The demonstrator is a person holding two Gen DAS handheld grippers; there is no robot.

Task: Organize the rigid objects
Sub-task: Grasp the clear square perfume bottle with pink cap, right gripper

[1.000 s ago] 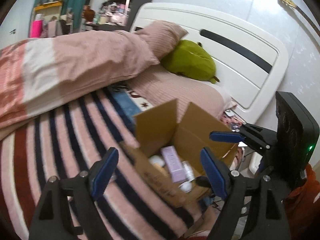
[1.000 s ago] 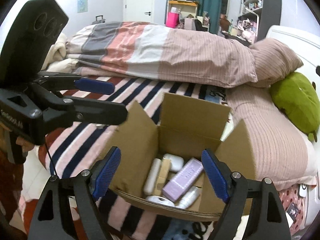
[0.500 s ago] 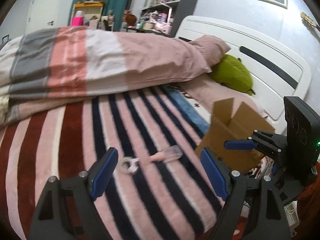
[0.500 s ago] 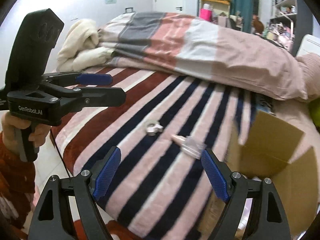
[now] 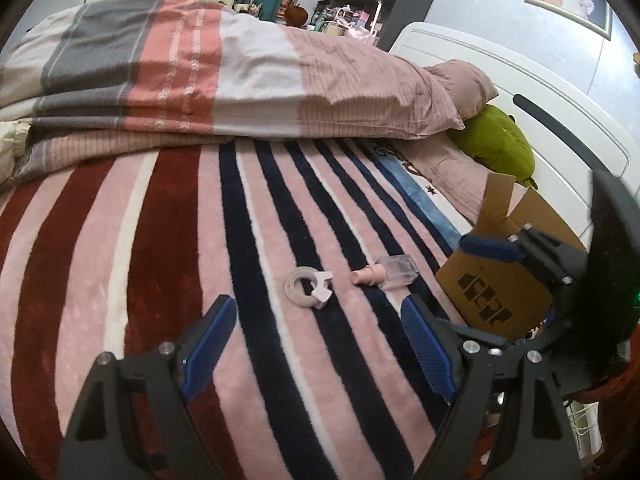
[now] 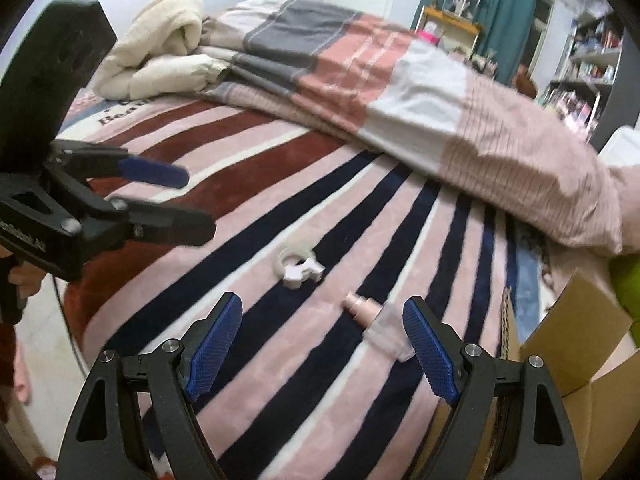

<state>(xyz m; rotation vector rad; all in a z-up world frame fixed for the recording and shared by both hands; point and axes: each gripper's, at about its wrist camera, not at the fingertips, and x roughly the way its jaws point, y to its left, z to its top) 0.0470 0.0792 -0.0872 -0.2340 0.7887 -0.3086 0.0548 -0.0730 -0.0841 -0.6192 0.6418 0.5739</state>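
L gripper (image 5: 316, 340) is hovering over the blanket (image 5: 160, 240) w/ jaws apart, holding nothing. Ring (image 5: 307, 287) is lying just ahead of the gap btwn its fingers, on a pink stripe; bottle (image 5: 384, 274) is lying just beside it, to the right, toward the box (image 5: 496, 292). R gripper (image 6: 320, 350) is also hanging w/ jaws spread, empty; in its view the bottle (image 6: 378, 322) is sitting close to the right pad, ring (image 6: 298, 266) ahead, nearer centre. Neither item is touching a finger.

Count: 1 ring, 1 bottle, 1 box, 2 grippers. Box is sitting at the bed edge, right of both items, flaps up; its inside isn't showing.

Vs 0.5 s ago: both views are showing the ring and bottle closer and more centred, the box pushed further to the right edge. Jaws are staying just as wide.
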